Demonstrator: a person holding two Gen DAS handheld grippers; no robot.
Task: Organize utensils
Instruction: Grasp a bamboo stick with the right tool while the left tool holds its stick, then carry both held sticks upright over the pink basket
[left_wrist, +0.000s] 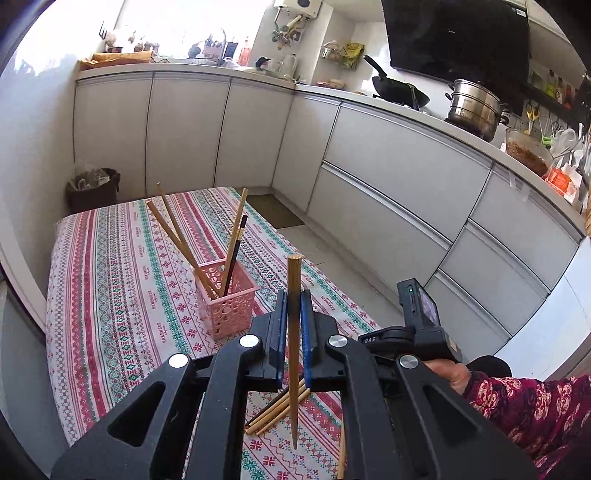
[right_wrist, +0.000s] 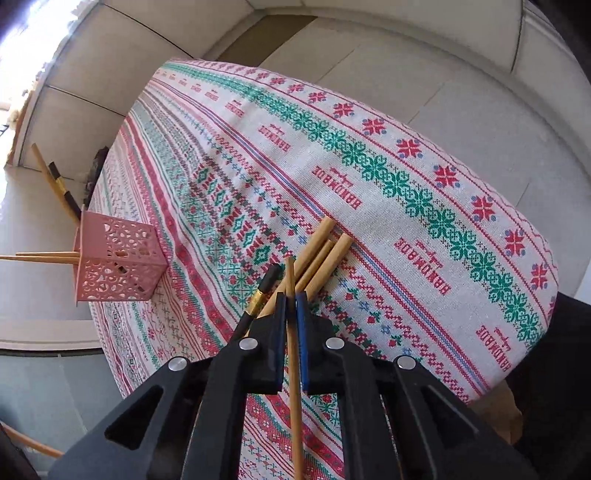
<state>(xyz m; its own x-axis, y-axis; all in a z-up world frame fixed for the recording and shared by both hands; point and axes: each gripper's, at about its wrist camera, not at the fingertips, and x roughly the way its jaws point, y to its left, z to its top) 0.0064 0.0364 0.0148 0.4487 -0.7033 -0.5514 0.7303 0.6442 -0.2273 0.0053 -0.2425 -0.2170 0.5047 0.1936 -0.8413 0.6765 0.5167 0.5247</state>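
A tablecloth (left_wrist: 122, 280) of white ground is crossed by bands of red, green and a little blue, worked in cross-stitch flowers, diamonds and zigzags, with red lettering repeated between the bands. A pink basket (left_wrist: 227, 301), pierced with a lacy pattern of circles, is seen on it. Tan wooden chopsticks (left_wrist: 173, 236) and one black chopstick (left_wrist: 236, 254) with a gold band are seen in the basket. Black frames and blue pads are shown on the left gripper (left_wrist: 294, 295) and the right gripper (right_wrist: 294, 297). A dark red floral sleeve (left_wrist: 532, 410) is seen. The cabinets (left_wrist: 399, 184) are pale grey.
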